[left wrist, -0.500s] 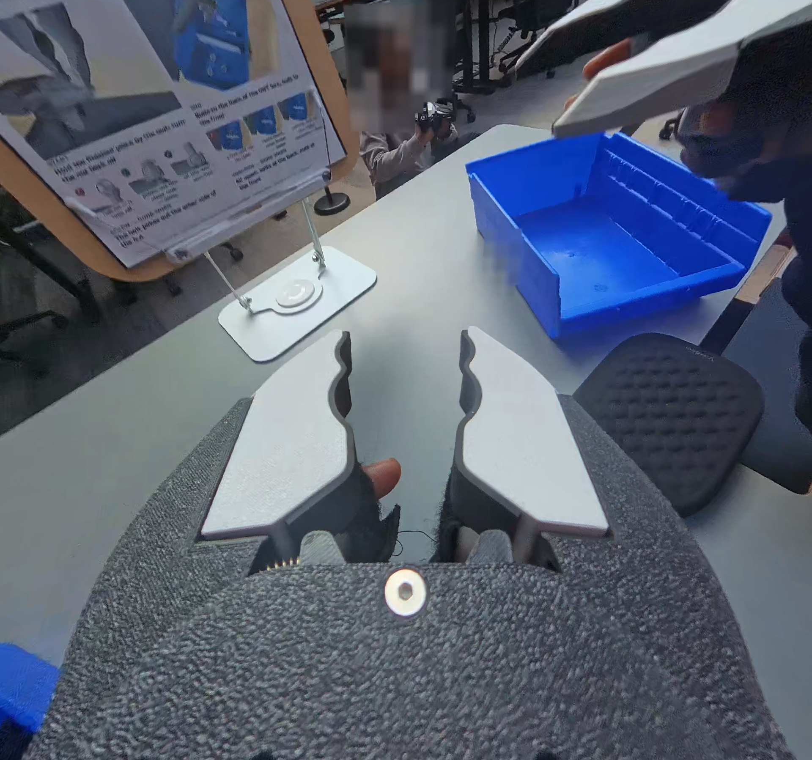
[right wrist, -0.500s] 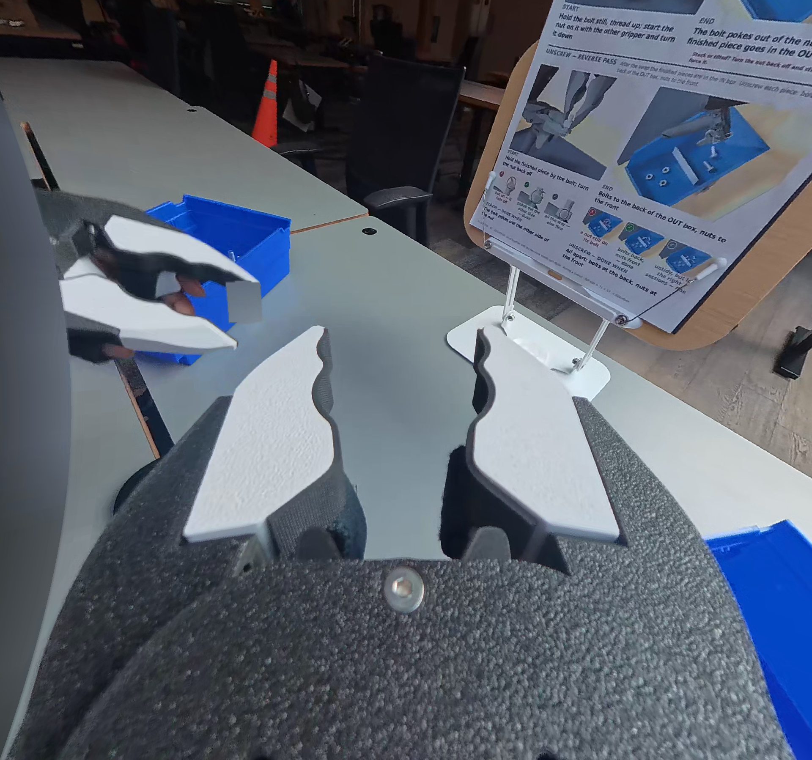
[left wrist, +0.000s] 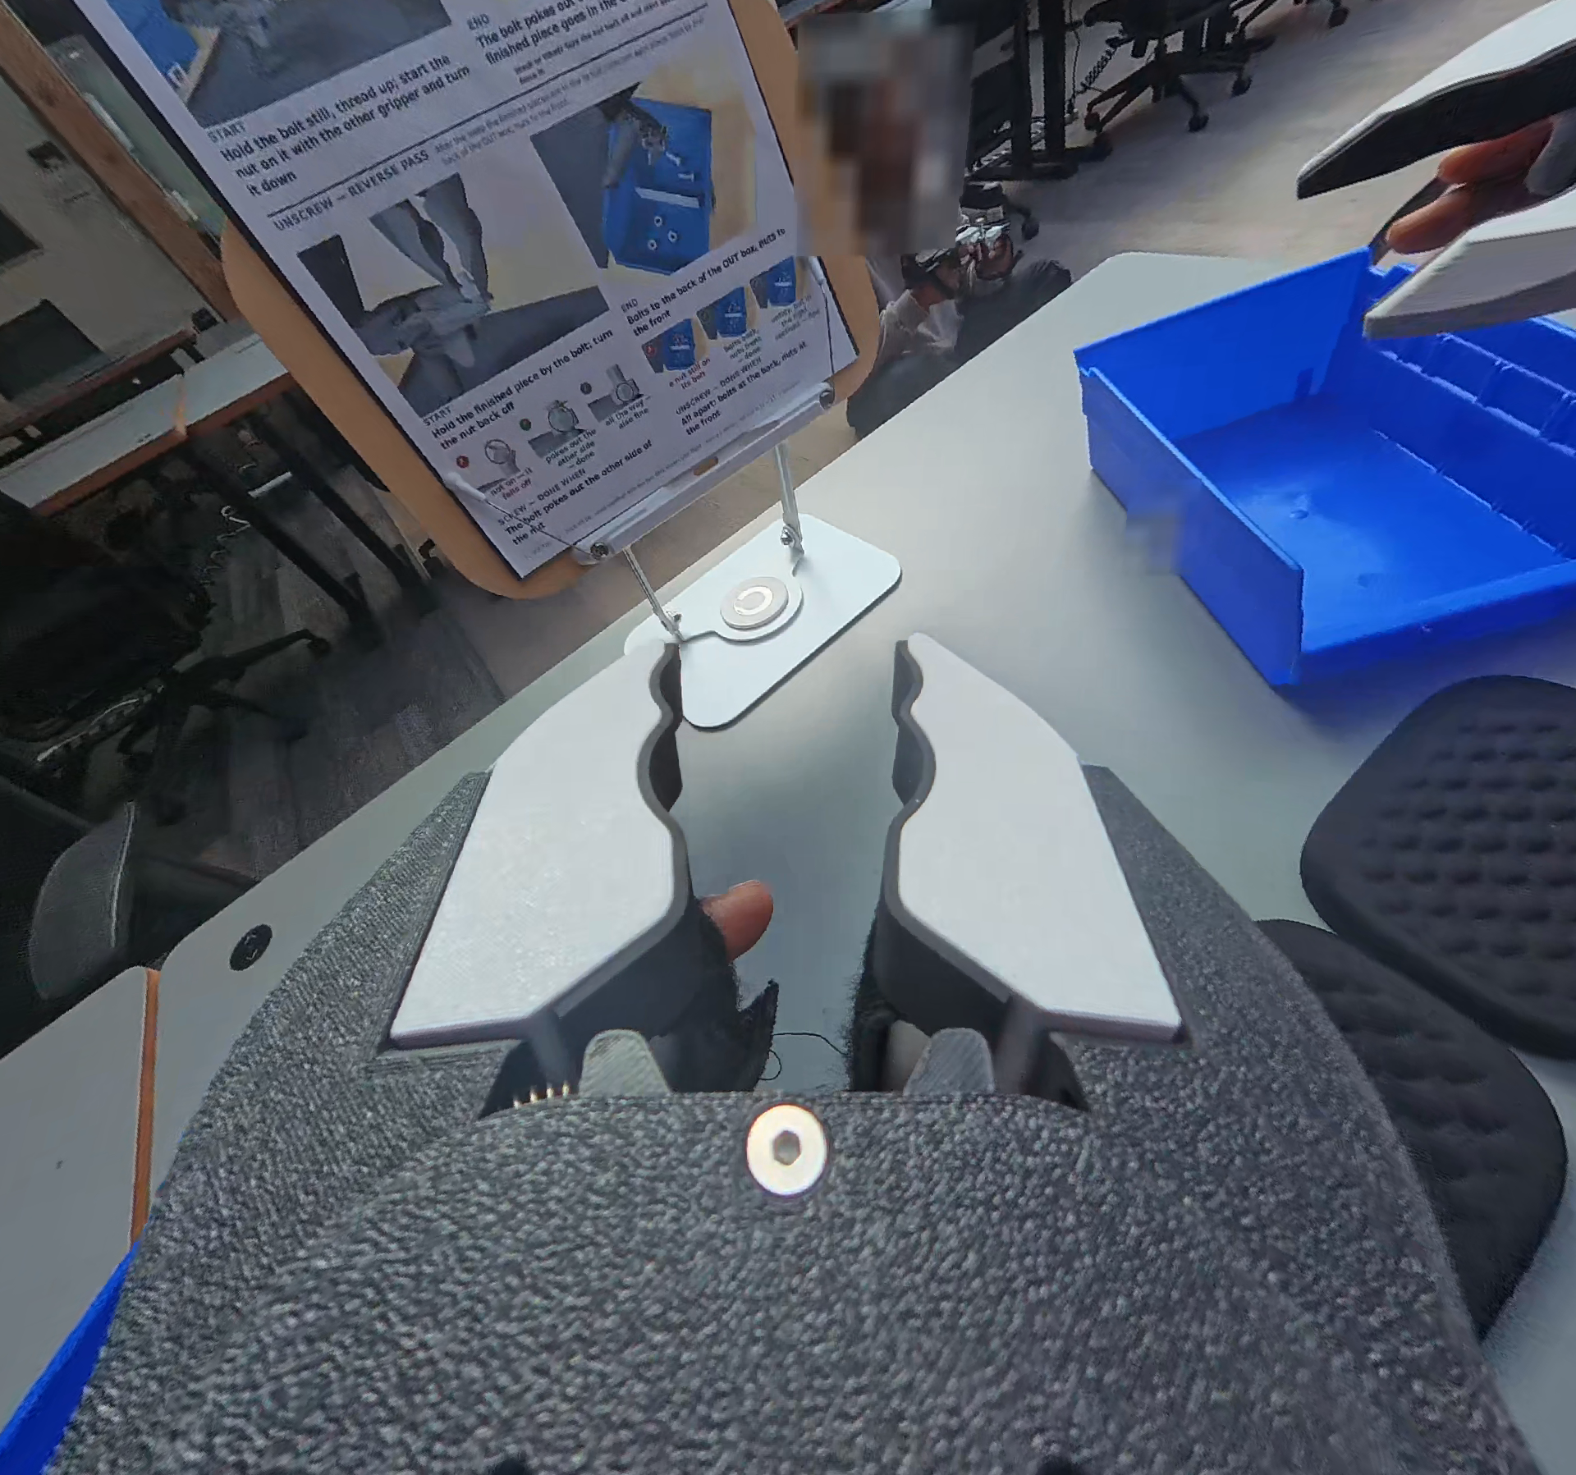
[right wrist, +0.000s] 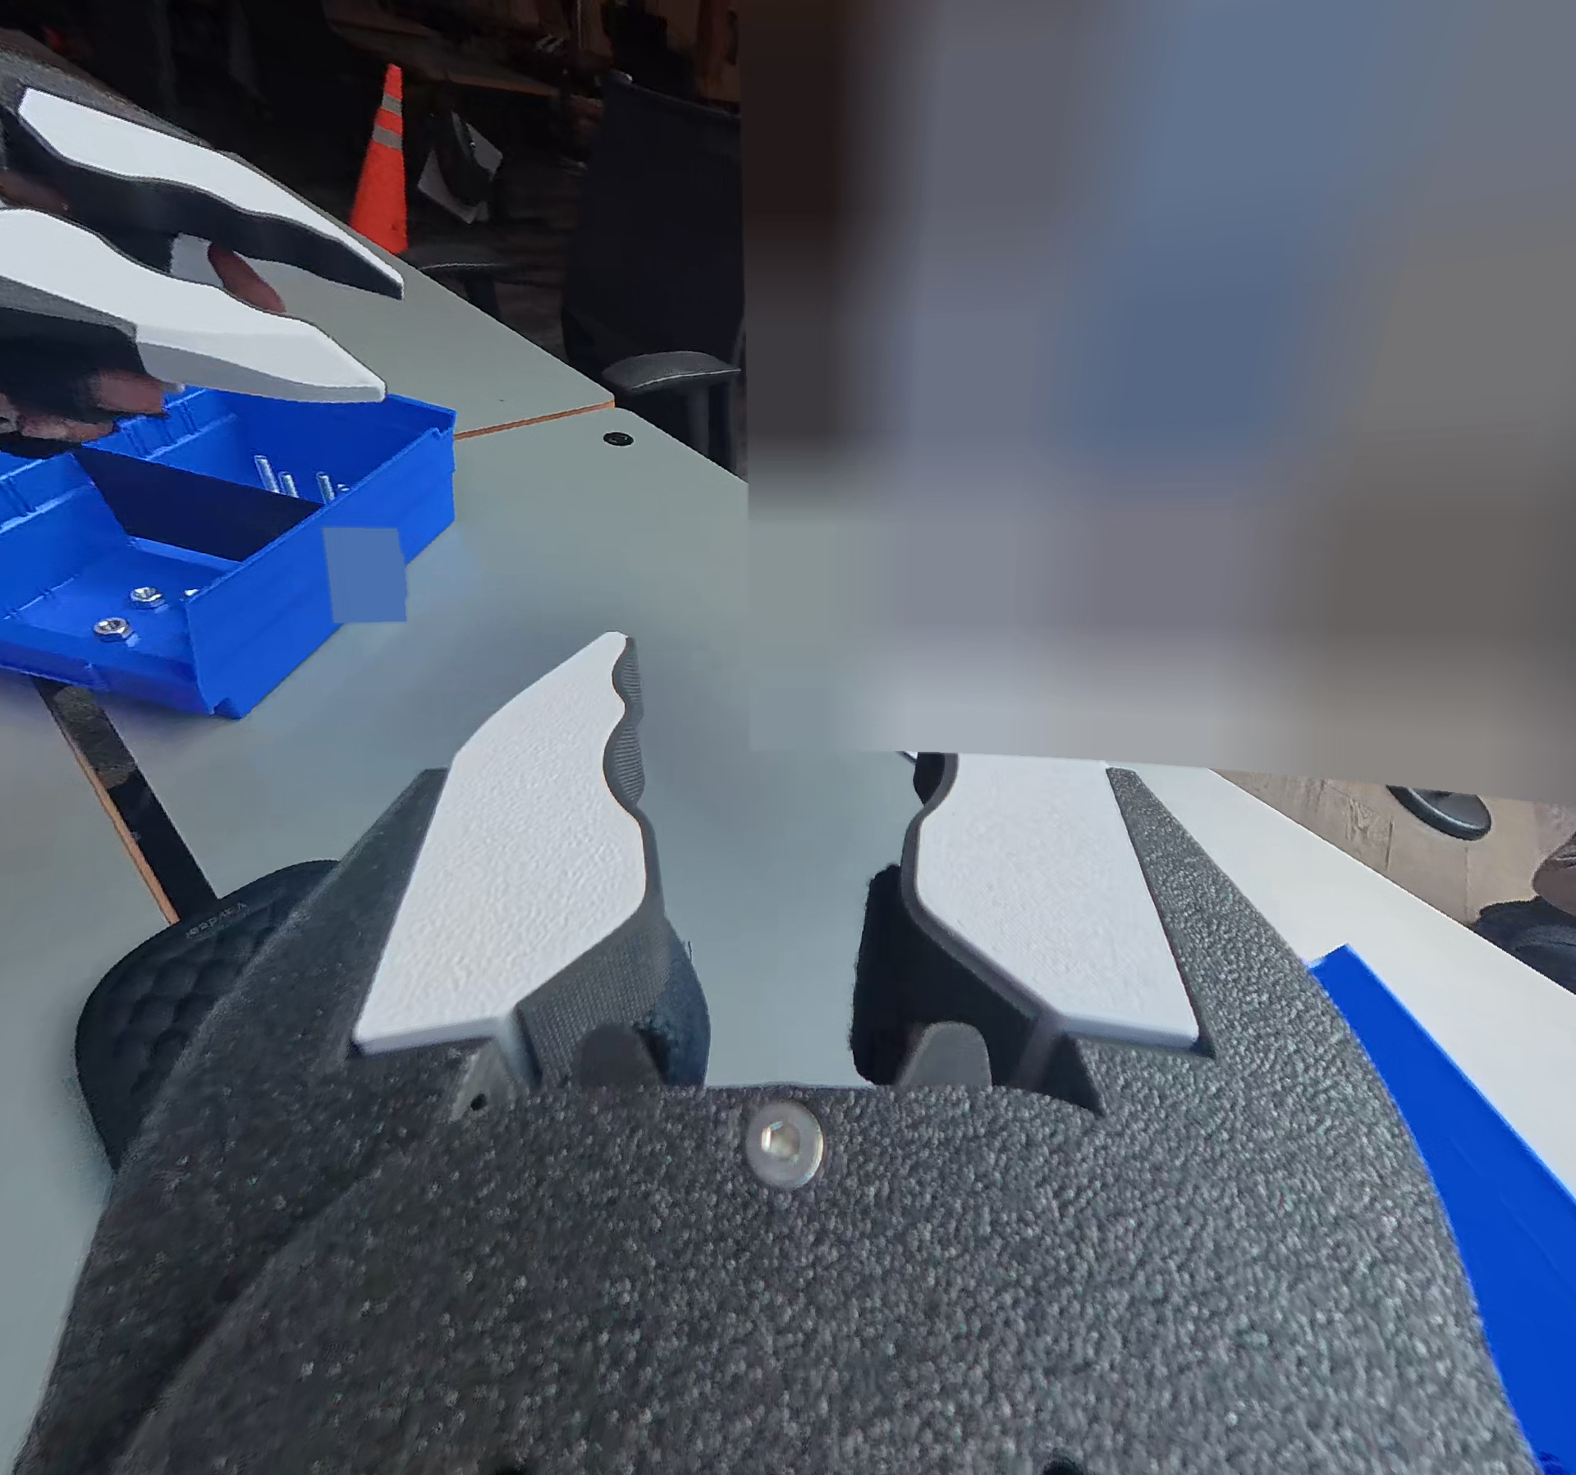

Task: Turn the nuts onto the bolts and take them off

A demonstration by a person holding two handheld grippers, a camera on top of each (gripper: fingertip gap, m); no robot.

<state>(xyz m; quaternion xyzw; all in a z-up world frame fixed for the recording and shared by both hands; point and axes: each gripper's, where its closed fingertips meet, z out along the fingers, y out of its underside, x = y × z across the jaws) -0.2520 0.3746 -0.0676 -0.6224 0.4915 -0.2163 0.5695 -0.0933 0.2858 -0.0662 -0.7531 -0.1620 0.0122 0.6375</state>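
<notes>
Nuts [right wrist: 128,611]: loose in the front section of the blue bin [right wrist: 281,624] on the tabletop [right wrist: 529,547].
Bolts [right wrist: 290,483]: in its back section — none joined.
Left tongs [left wrist: 785,666]: released, empty.
Right tongs [right wrist: 767,718]: released, empty.
Progress: assembly not started.

On the grey table [right wrist: 546,564] to my left, steel bolts [right wrist: 290,481] lie behind the divider [right wrist: 205,515] in the blue plastic bin [right wrist: 256,632], hex nuts [right wrist: 128,612] before it.
</notes>
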